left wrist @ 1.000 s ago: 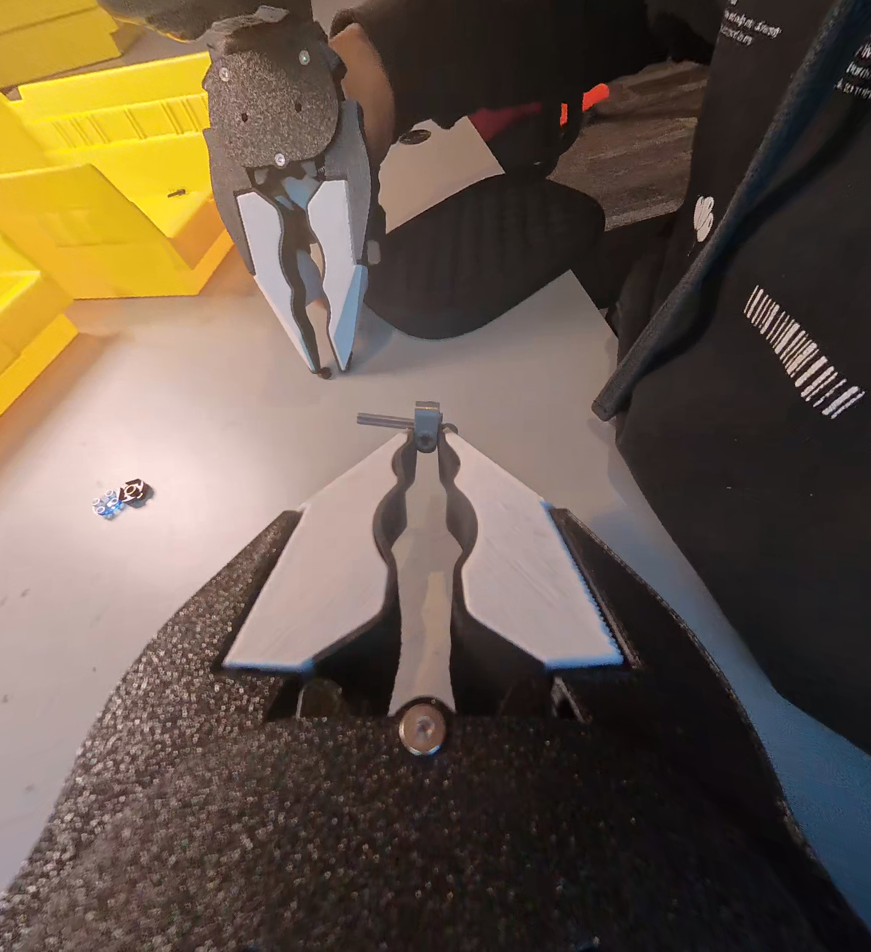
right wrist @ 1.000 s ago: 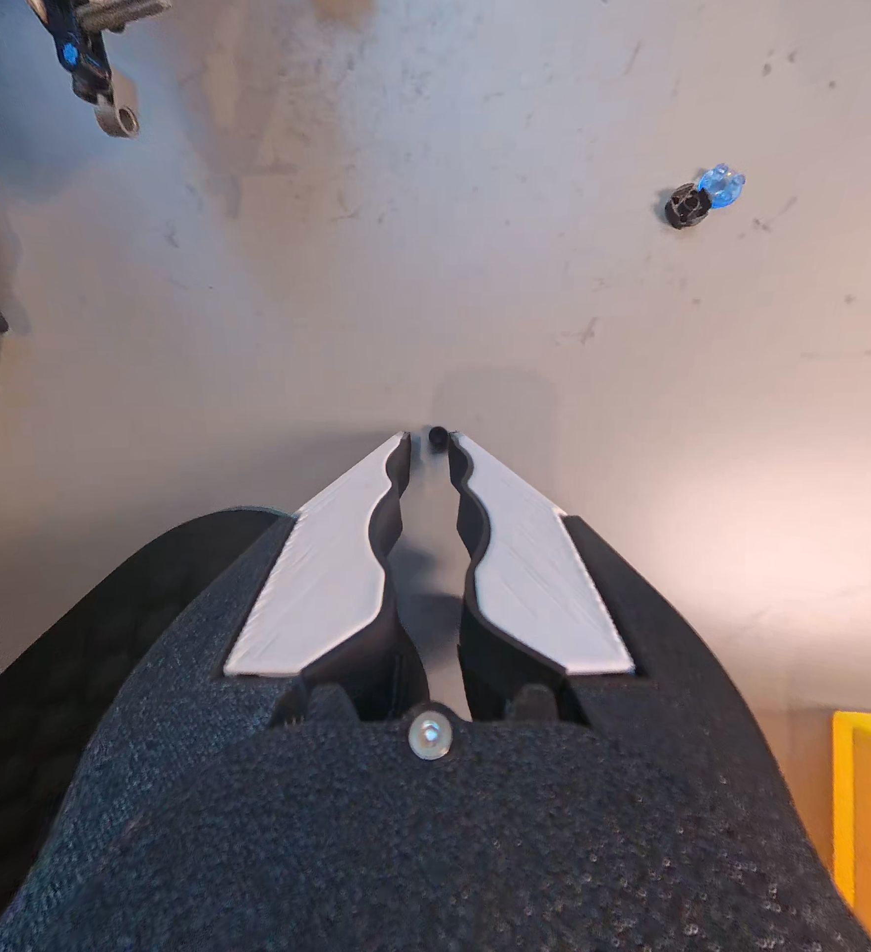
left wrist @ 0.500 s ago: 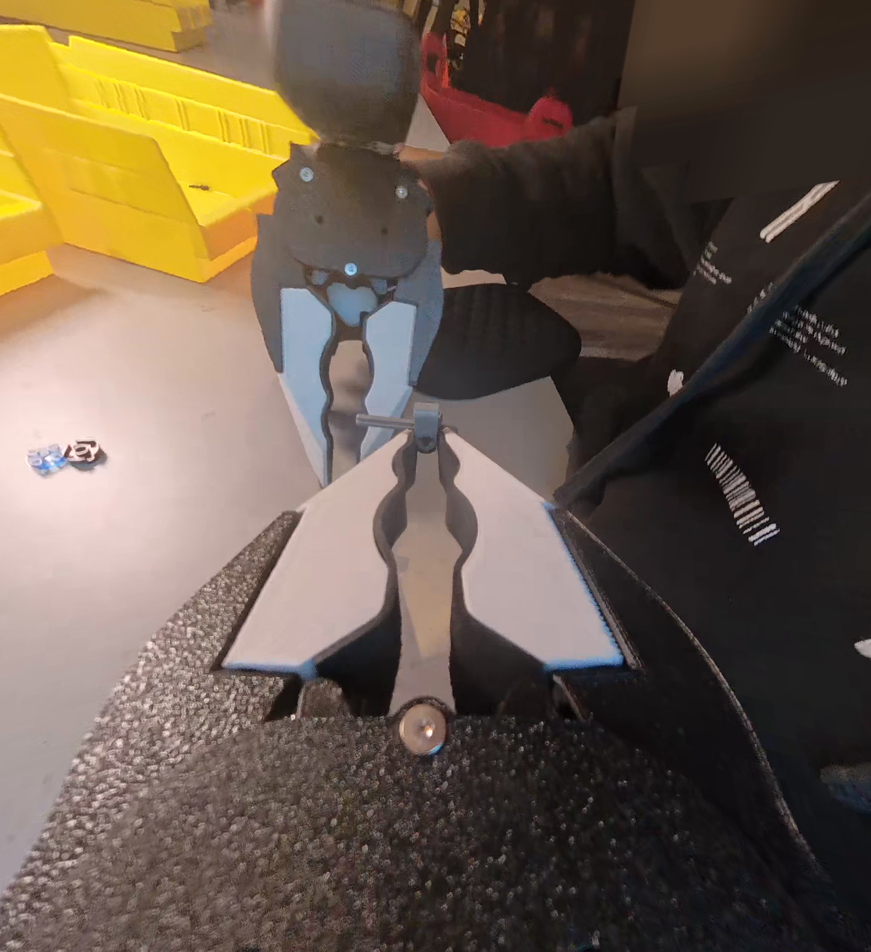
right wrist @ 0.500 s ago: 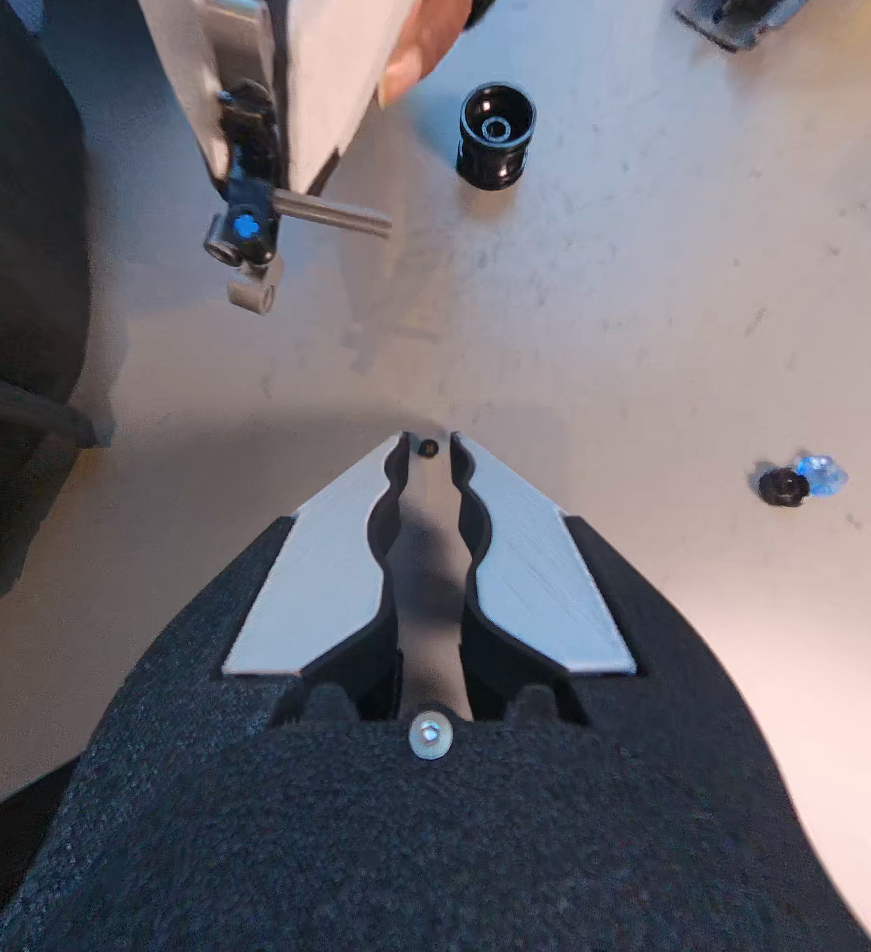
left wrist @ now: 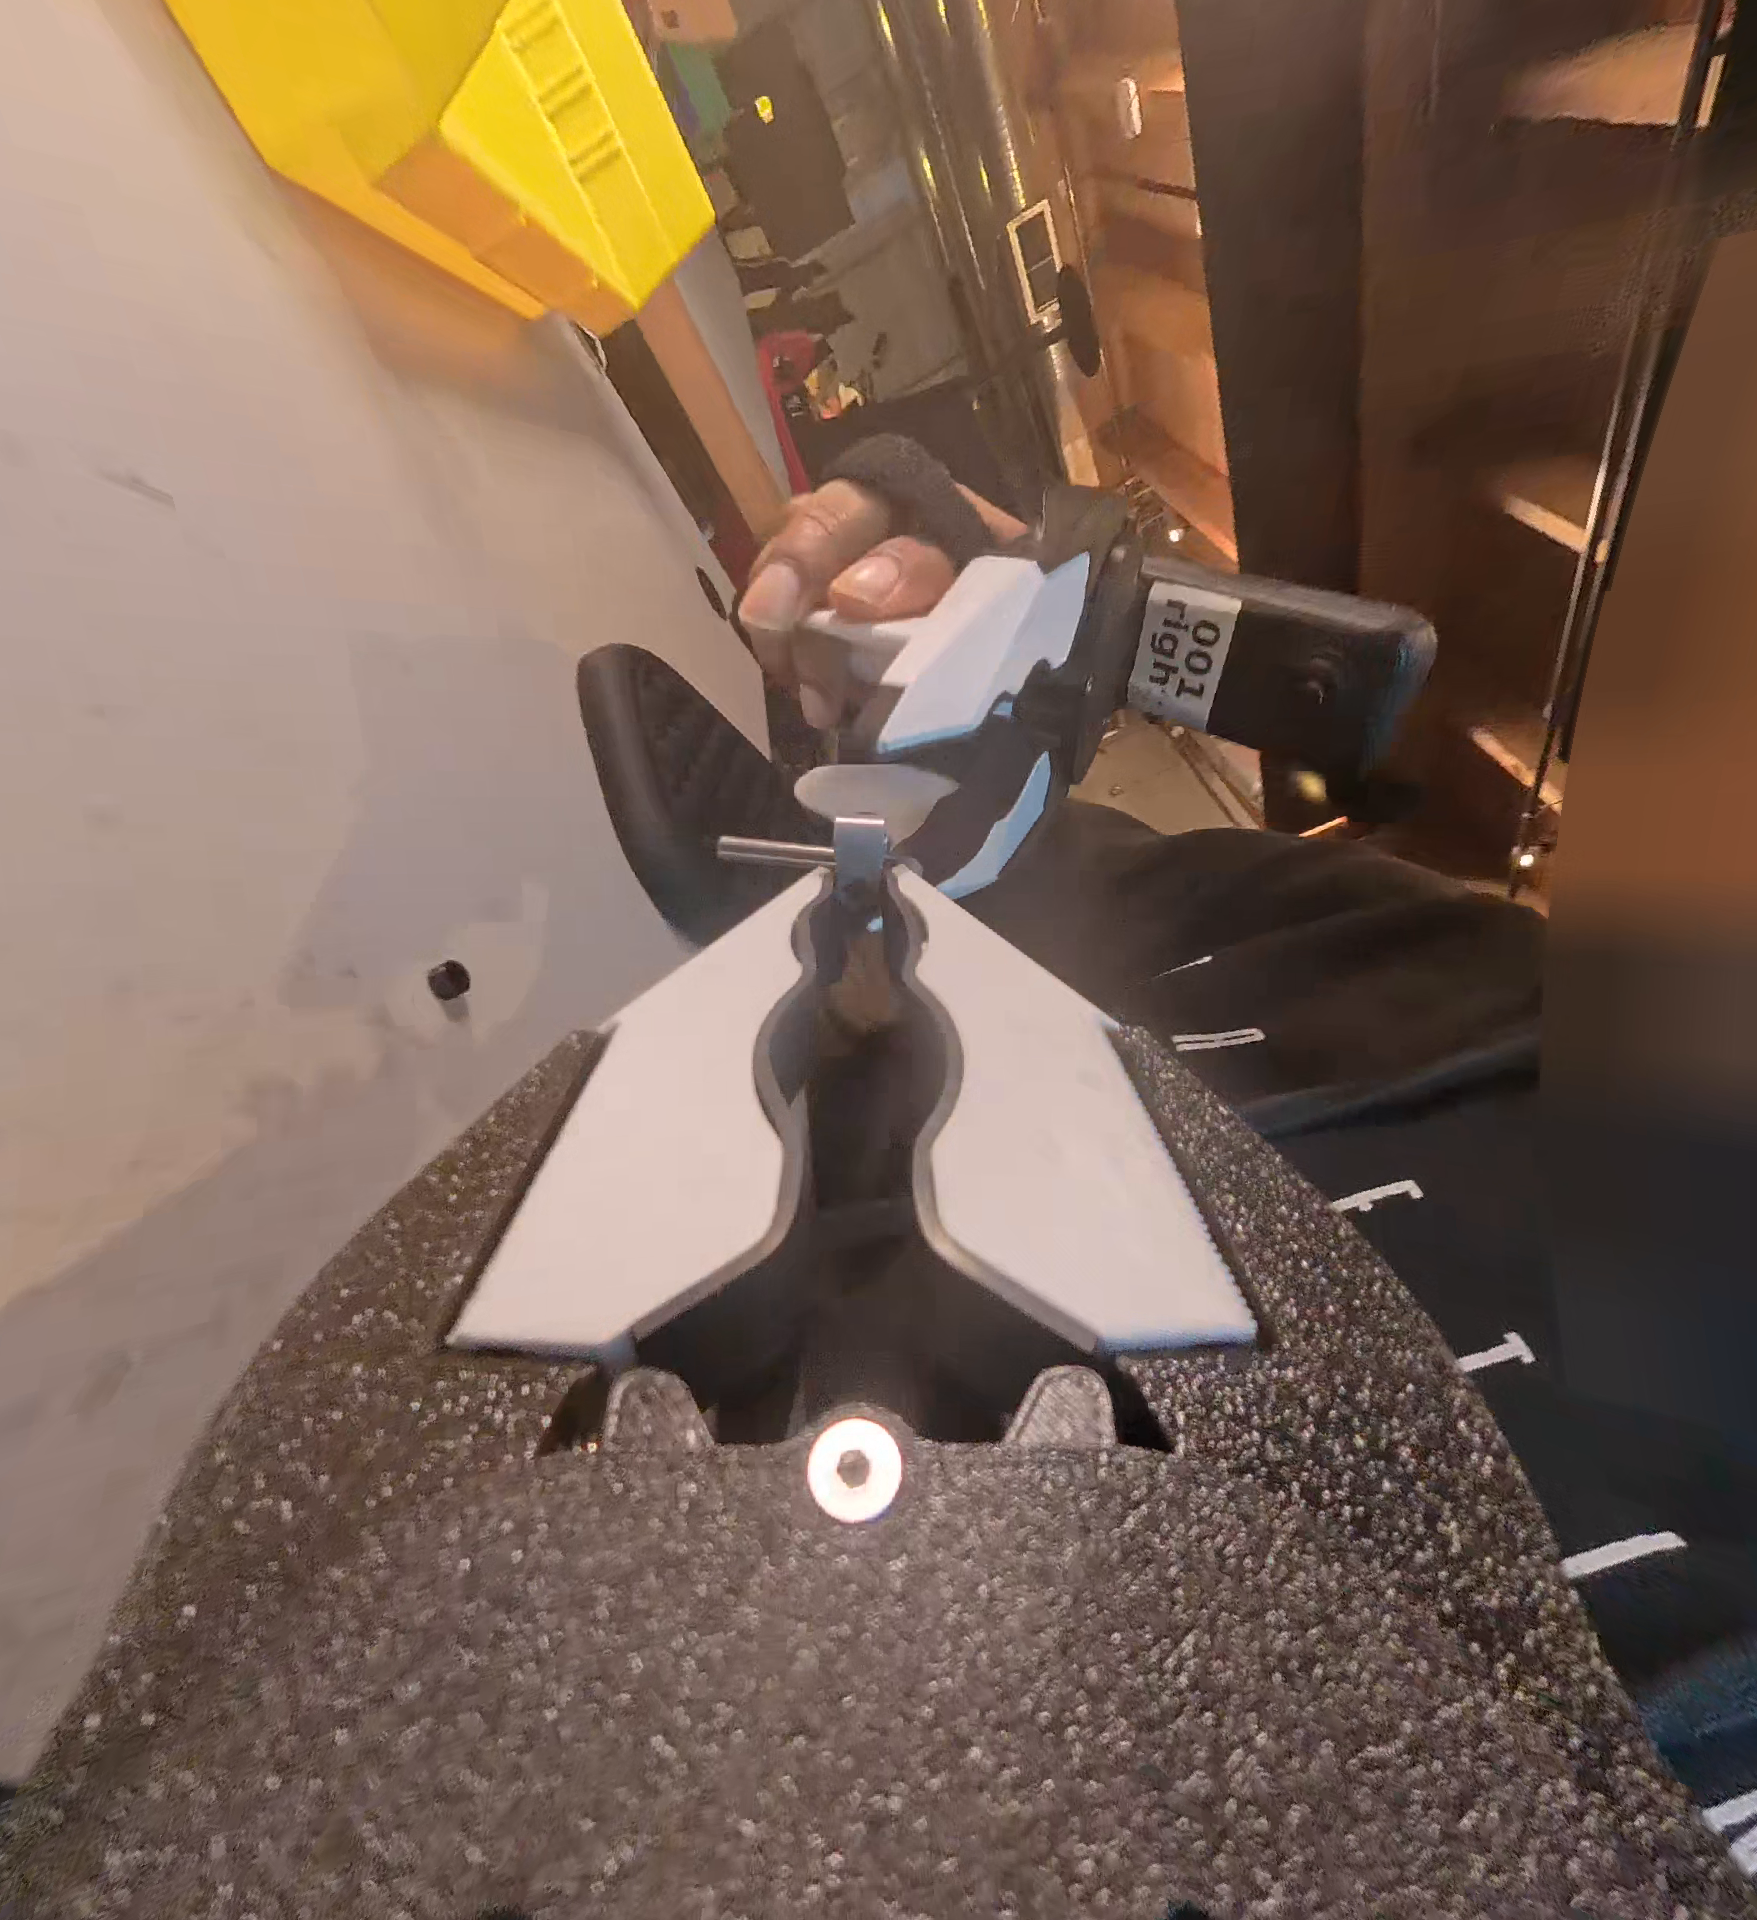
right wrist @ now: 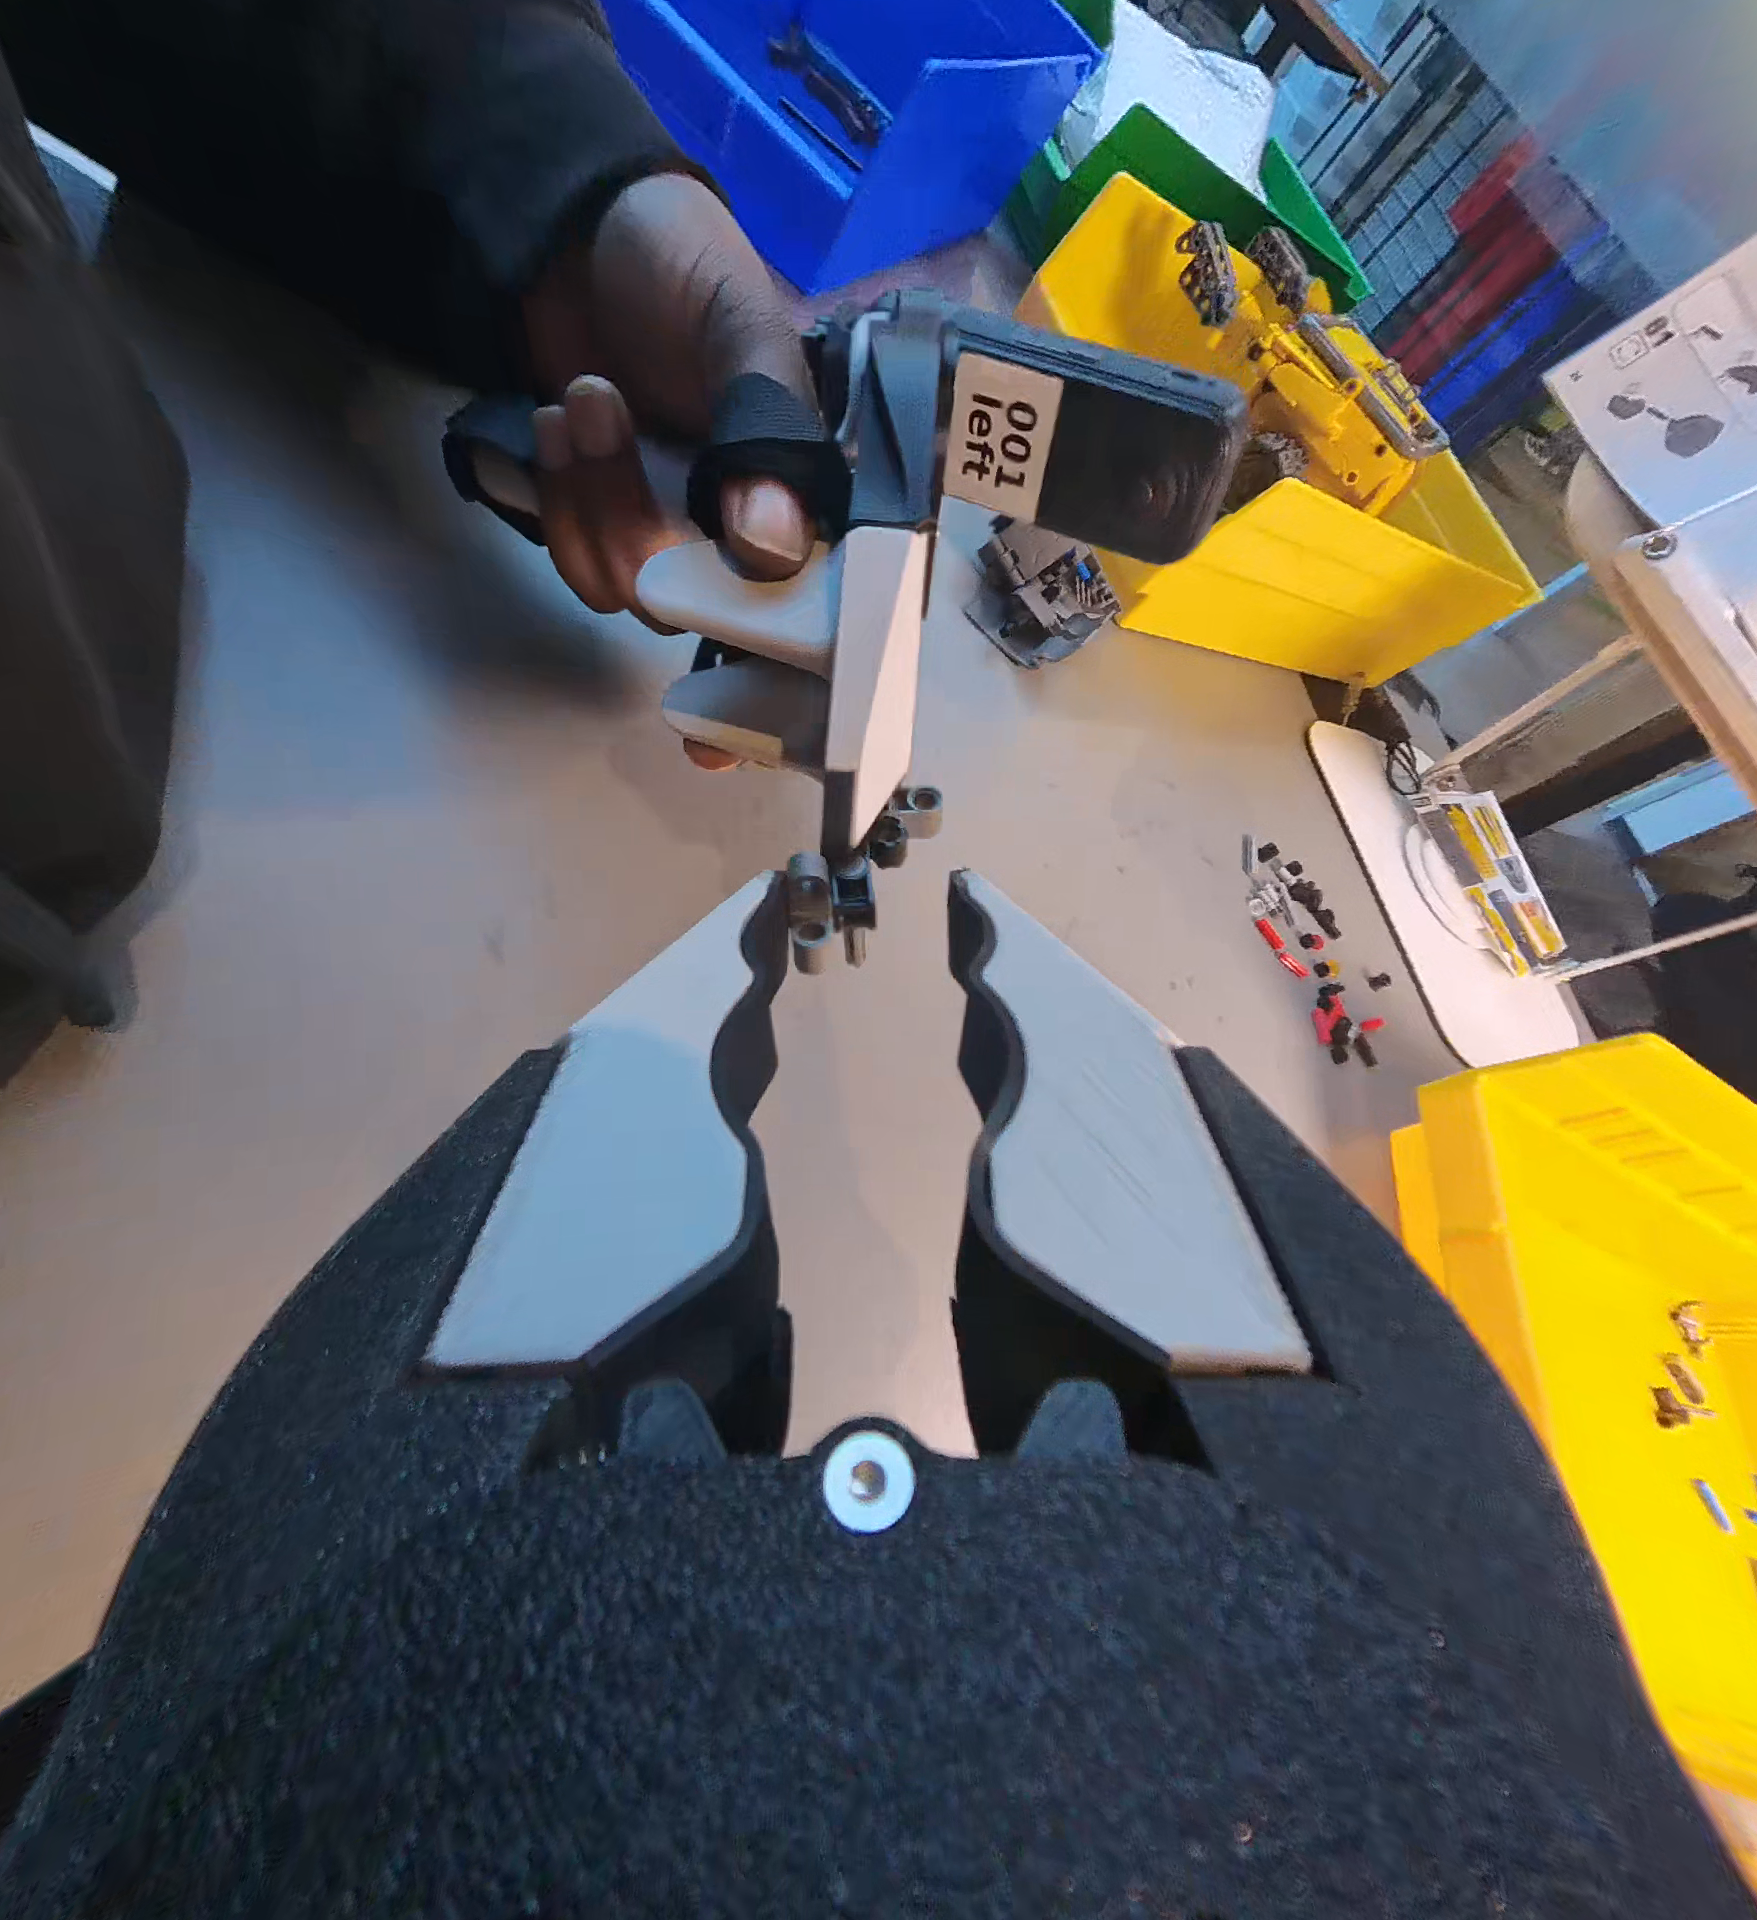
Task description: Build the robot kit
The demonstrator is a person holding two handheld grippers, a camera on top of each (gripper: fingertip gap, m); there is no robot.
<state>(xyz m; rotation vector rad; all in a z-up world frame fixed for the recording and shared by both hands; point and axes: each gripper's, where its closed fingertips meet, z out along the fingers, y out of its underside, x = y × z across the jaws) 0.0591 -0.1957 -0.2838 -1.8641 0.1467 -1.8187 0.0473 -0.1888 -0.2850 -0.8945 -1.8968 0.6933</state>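
Note:
My left gripper (left wrist: 858,883) is shut on a small grey brick assembly (left wrist: 853,847) with a grey axle sticking out to the left. It is held up in the air above the table. My right gripper (right wrist: 863,894) is open and faces it. The assembly (right wrist: 827,904), with a black piece on it, sits between the right fingertips, close to the left one. The left gripper (right wrist: 848,842) shows edge-on in the right wrist view, and the right gripper (left wrist: 915,821) shows just behind the assembly in the left wrist view. A small black pin (left wrist: 448,977) lies on the table.
Yellow bins (right wrist: 1321,582) (right wrist: 1632,1299) (left wrist: 500,135), a blue bin (right wrist: 853,114) and a green bin (right wrist: 1165,166) stand around the grey table (right wrist: 334,831). Loose small parts (right wrist: 1310,966), a grey sub-build (right wrist: 1045,597) and an instruction booklet (right wrist: 1736,343) are at the right. A person's dark clothing is close by. My left and right fingertips are right by each other.
Both grippers have risen from the table and turned to face each other. The right gripper, shut on a tiny black pin before, is now open. The left keeps its hold.

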